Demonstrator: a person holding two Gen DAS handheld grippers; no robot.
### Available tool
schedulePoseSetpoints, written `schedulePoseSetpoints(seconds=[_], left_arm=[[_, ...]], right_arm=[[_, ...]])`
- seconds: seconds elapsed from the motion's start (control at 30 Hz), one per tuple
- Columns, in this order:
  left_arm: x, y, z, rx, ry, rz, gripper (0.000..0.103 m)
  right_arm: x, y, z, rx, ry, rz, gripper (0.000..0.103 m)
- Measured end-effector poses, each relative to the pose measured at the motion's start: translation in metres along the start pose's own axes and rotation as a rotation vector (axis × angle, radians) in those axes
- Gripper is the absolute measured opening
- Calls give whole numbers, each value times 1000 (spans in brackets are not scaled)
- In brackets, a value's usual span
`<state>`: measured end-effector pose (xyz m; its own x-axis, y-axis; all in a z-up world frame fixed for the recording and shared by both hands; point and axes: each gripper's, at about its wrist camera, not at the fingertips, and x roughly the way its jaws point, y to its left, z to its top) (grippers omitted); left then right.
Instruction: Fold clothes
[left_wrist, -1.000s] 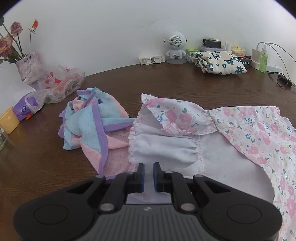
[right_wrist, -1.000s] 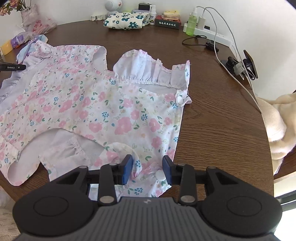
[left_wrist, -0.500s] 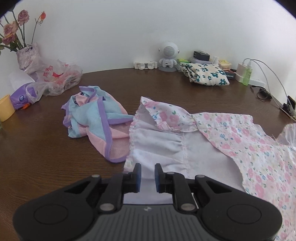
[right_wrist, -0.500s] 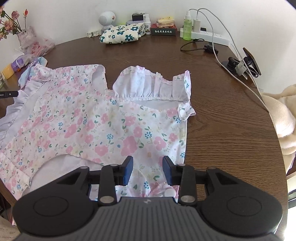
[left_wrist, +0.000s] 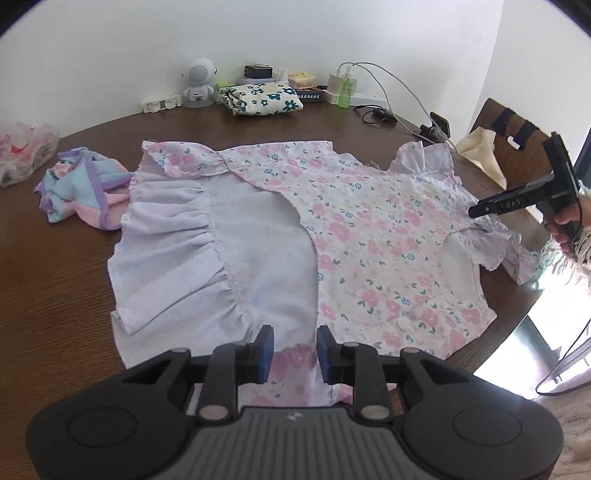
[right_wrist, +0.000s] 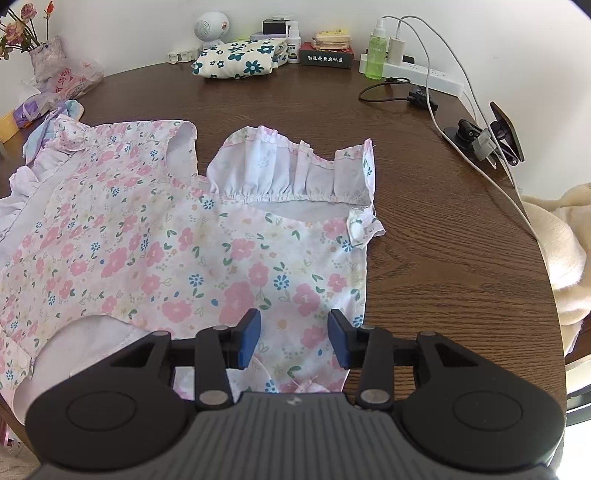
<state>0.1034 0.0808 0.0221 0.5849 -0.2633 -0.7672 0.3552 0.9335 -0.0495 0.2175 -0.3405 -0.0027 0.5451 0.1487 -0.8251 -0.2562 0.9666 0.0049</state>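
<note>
A pink floral dress (left_wrist: 369, 236) with pale lilac ruffles lies spread flat on the round brown table (left_wrist: 55, 295); it also shows in the right wrist view (right_wrist: 184, 258). My left gripper (left_wrist: 294, 349) is open and empty, just above the dress's near hem. My right gripper (right_wrist: 293, 339) is open and empty over the dress's near edge, and it also shows in the left wrist view (left_wrist: 476, 211) at the far right, by a ruffled sleeve (left_wrist: 487, 251).
A crumpled blue, pink and purple garment (left_wrist: 81, 192) lies left of the dress. A folded floral cloth (right_wrist: 236, 59), a white robot toy (left_wrist: 197, 81), bottles, a power strip (right_wrist: 424, 72) and cables line the back. A plastic bag (right_wrist: 70, 79) and a vase stand at the left. A chair (left_wrist: 513, 147) stands at the right.
Both grippers have pulled back from the dress towards the near table edge. The left one has opened wider and swung right, so the whole dress now shows.
</note>
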Motion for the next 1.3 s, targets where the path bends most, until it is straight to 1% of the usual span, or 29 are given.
schedulePoseSetpoints(seconds=[0.07,0.13,0.17,0.2,0.23,0.27,0.33,0.37,0.4,0.47,0.5,0.53,0.6,0.7,0.77,0.83,0.87,0.9,0.93,0.97,1.03,1.07,1.13,1.2,1.23,1.3], left_arm=[[2,-3,-5,18,9,66,23],[7,2,-11,5,26,121,24],[9,3,-14,-13,35,137,26],[6,5,-16,-36,31,137,32],[4,8,-17,-59,25,136,33],[-4,10,-19,-83,-1,117,34],[-19,19,-22,-154,-47,93,45],[-27,23,-24,-189,-70,82,47],[-33,28,-26,-226,-78,87,48],[-36,33,-29,-266,-78,84,48],[-34,36,-31,-285,-63,77,48],[-33,38,-33,-303,-48,71,47],[-27,42,-38,-329,-20,64,46],[-17,48,-46,-371,15,62,44],[-16,49,-47,-358,1,60,40],[-15,49,-47,-351,-7,48,34],[-14,48,-47,-350,-10,42,31],[-13,48,-47,-349,-13,36,23],[-13,47,-46,-340,-16,40,11],[-13,46,-45,-333,-21,36,8],[-18,46,-45,-329,-39,27,9],[-21,48,-44,-346,-51,21,11],[-28,54,-44,-386,-81,5,21],[-33,62,-42,-412,-103,8,24],[-35,66,-41,-422,-114,13,25],[-35,74,-36,-420,-111,30,25]], right_arm=[[-1,0,0,2,-2,2,40],[-6,2,-1,3,-22,2,40],[-10,3,-1,4,-36,0,40],[-15,5,-2,3,-53,0,40],[-23,8,-2,-2,-77,1,40],[-31,12,-2,-6,-100,5,40],[-50,25,-4,-24,-140,41,40],[-59,35,-6,-46,-153,66,40],[-67,45,-8,-73,-164,90,41],[-76,71,-14,-142,-175,137,45],[-77,82,-17,-171,-173,159,47],[-76,94,-20,-196,-168,185,47],[-67,116,-25,-226,-133,251,47],[-52,139,-32,-233,-77,308,47],[-48,153,-39,-247,-56,341,47],[-46,165,-45,-260,-39,370,47],[-45,169,-47,-268,-33,371,47],[-43,174,-49,-277,-27,371,47],[-42,178,-51,-284,-23,369,47],[-42,179,-51,-287,-25,362,47],[-42,181,-53,-292,-27,349,47],[-42,182,-54,-295,-28,342,47],[-41,184,-55,-300,-31,329,47],[-41,186,-57,-305,-34,316,48],[-41,187,-57,-308,-35,309,49],[-41,189,-59,-313,-37,296,49]])
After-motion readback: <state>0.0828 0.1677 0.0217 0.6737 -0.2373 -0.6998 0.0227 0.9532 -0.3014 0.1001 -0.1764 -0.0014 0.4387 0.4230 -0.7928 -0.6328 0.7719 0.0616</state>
